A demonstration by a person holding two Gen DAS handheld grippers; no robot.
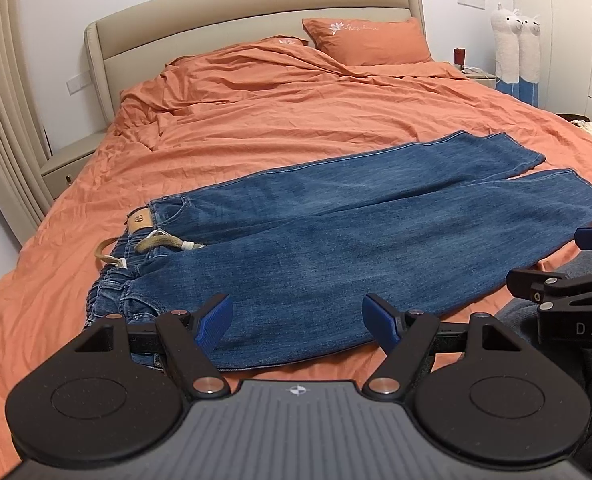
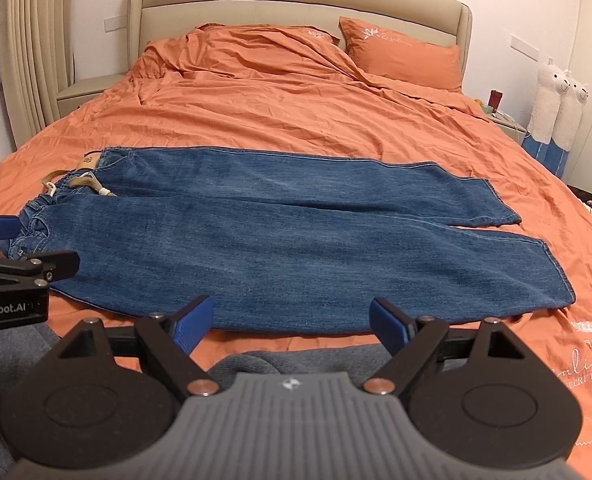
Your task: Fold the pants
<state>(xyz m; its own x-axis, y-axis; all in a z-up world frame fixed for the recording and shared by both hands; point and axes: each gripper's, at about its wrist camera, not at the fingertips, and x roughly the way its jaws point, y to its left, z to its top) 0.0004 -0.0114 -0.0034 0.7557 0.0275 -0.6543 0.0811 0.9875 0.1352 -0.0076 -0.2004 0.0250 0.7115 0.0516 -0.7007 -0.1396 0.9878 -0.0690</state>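
The blue jeans (image 1: pixel 336 240) are laid flat across the bed (image 1: pixel 279 128), waistband at 9 o'clock, hems at 3 o'clock. The left gripper (image 1: pixel 298 322) is held with fingers spread above the near leg edge, nothing grasped. The right gripper (image 2: pixel 291 320) is likewise released, just short of the denim. An orange pillow (image 2: pixel 404 56) is propped at 12 o'clock against the beige headboard (image 2: pixel 296 12); two plush alpacas (image 2: pixel 560 108) are stood at 2 o'clock.
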